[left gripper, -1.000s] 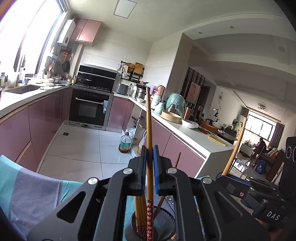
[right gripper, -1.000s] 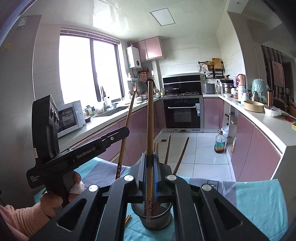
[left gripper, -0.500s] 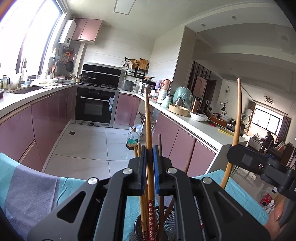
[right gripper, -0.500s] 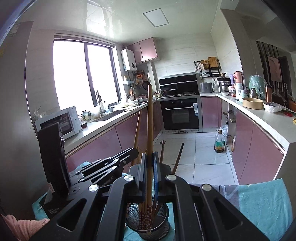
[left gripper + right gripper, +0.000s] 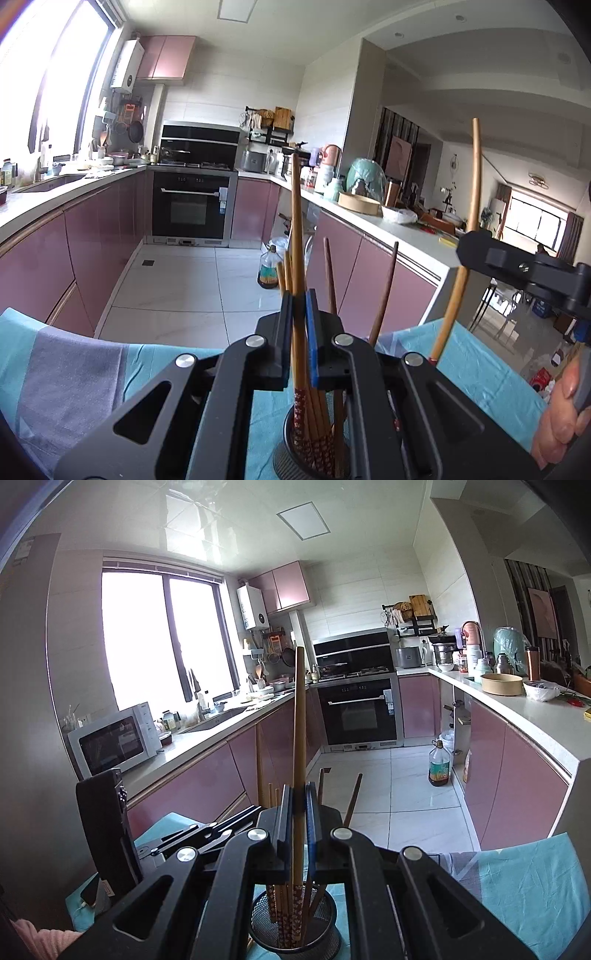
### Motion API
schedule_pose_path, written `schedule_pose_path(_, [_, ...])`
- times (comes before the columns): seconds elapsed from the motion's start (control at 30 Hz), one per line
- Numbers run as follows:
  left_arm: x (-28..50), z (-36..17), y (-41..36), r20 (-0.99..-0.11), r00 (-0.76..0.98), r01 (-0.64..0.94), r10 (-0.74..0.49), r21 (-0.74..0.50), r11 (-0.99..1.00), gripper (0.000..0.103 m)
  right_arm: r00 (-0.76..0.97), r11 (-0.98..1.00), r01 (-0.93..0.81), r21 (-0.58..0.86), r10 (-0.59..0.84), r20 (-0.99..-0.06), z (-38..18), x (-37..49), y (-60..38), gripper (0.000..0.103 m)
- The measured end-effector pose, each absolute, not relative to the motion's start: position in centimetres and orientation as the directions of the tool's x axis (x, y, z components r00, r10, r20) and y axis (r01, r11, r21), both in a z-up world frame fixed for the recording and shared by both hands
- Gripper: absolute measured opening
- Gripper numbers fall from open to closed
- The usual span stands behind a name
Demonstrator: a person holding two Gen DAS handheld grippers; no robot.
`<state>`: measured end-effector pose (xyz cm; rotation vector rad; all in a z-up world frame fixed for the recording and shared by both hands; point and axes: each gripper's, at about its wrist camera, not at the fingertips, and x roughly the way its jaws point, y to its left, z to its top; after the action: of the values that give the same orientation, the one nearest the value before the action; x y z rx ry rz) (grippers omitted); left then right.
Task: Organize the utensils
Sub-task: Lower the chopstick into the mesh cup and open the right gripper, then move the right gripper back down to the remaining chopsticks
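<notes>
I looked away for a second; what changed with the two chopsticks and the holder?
The left gripper lowered its chopstick into the mesh holder. The right gripper stayed shut on its chopstick, tip in the holder. Nothing was released.

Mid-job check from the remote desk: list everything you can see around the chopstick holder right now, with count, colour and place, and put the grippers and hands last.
mesh holder: one, black, on the cloth below both grippers
chopsticks in holder: several, brown with patterned red ends, upright or leaning; exact count unclear
held chopsticks: two, light brown, one per gripper, lower ends in the holder
cloth: one, teal with grey panels, under the holder
oil bottle: one, on the floor by the right-hand cabinets
microwave: one, white, left counter
oven: one, black, far wall
left gripper: black, shut on a chopstick
right gripper: black, shut on a chopstick
hand: one, lower right of the left wrist view
</notes>
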<state>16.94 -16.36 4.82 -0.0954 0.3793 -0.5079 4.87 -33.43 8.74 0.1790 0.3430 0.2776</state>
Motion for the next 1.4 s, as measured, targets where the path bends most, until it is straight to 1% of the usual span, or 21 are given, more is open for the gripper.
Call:
schedule_pose_path(0.1, [17.0, 4.5, -16.4, -0.369, 0.784, 0.473, -0.5, -0.166, 0.865, 0.008, 0.89, 0.946, -0.231, 0.228, 0.3, -0.343, 7.6, 5.5, -33.3, 0.005])
schedule_pose_path(0.2, [17.2, 4.3, -16.2, -0.418, 0.754, 0.493, -0.507, -0.15, 0.857, 0.008, 0.856, 0.941, -0.236, 0.243, 0.319, -0.407, 6.0, 6.5, -33.0, 0.005])
schedule_pose_path(0.37, [18.1, 3.1, -15.9, -0.491, 0.698, 0.512, -0.52, -0.165, 0.843, 0.008, 0.796, 0.944, -0.221, 0.246, 0.32, -0.513, 3.5, 7.9, -32.3, 0.005])
schedule_pose_path(0.43, [18.5, 2.7, -15.7, -0.509, 0.695, 0.5, -0.508, -0.165, 0.85, 0.011, 0.78, 0.946, -0.211, 0.246, 0.314, -0.541, 2.8, 8.2, -32.2, 0.006])
schedule_pose_path(0.5, [18.6, 2.4, -15.4, -0.51, 0.694, 0.497, -0.508, -0.171, 0.851, 0.014, 0.773, 0.948, -0.201, 0.248, 0.309, -0.554, 2.2, 8.4, -32.3, 0.009])
schedule_pose_path(0.63, [18.4, 2.2, -14.6, -0.506, 0.702, 0.489, -0.502, -0.17, 0.856, 0.023, 0.771, 0.95, -0.183, 0.255, 0.299, -0.562, 1.6, 8.3, -32.5, 0.011])
schedule_pose_path(0.7, [17.9, 2.2, -13.9, -0.505, 0.704, 0.486, -0.5, -0.172, 0.857, 0.025, 0.775, 0.951, -0.178, 0.252, 0.294, -0.56, 1.5, 8.0, -32.7, 0.017])
schedule_pose_path(0.77, [17.3, 2.2, -13.0, -0.503, 0.709, 0.482, -0.494, -0.166, 0.861, 0.03, 0.784, 0.952, -0.177, 0.251, 0.291, -0.549, 1.4, 7.3, -32.8, 0.023])
schedule_pose_path(0.8, [17.0, 2.1, -12.6, -0.5, 0.713, 0.48, -0.491, -0.162, 0.862, 0.033, 0.787, 0.95, -0.181, 0.255, 0.296, -0.542, 1.4, 7.0, -32.9, 0.026])
schedule_pose_path(0.83, [16.5, 2.2, -12.1, -0.498, 0.717, 0.478, -0.487, -0.157, 0.864, 0.034, 0.789, 0.948, -0.188, 0.259, 0.302, -0.534, 1.5, 6.6, -32.9, 0.026])
schedule_pose_path(0.9, [15.7, 2.2, -11.3, -0.503, 0.719, 0.477, -0.479, -0.144, 0.867, 0.035, 0.797, 0.948, -0.197, 0.251, 0.304, -0.522, 1.5, 5.5, -32.7, 0.028])
schedule_pose_path(0.97, [14.7, 1.9, -10.7, -0.509, 0.724, 0.475, -0.467, -0.124, 0.871, 0.038, 0.799, 0.942, -0.219, 0.255, 0.323, -0.507, 1.6, 4.3, -32.5, 0.028])
schedule_pose_path(1.07, [13.4, 1.3, -9.9, -0.519, 0.732, 0.465, -0.441, -0.093, 0.881, 0.04, 0.794, 0.932, -0.256, 0.256, 0.354, -0.495, 1.7, 2.8, -32.0, 0.035])
schedule_pose_path(1.13, [12.5, 0.7, -9.1, -0.526, 0.738, 0.453, -0.423, -0.078, 0.888, 0.043, 0.789, 0.927, -0.278, 0.25, 0.369, -0.492, 1.7, 2.0, -31.5, 0.037])
schedule_pose_path(1.17, [12.0, 0.5, -8.7, -0.529, 0.741, 0.445, -0.413, -0.074, 0.893, 0.044, 0.782, 0.923, -0.292, 0.252, 0.382, -0.492, 1.6, 1.5, -31.1, 0.039])
schedule_pose_path(1.4, [9.1, -0.3, -7.4, -0.537, 0.753, 0.416, -0.38, -0.059, 0.907, 0.052, 0.736, 0.904, -0.345, 0.252, 0.428, -0.525, -0.1, -0.1, -28.7, 0.046])
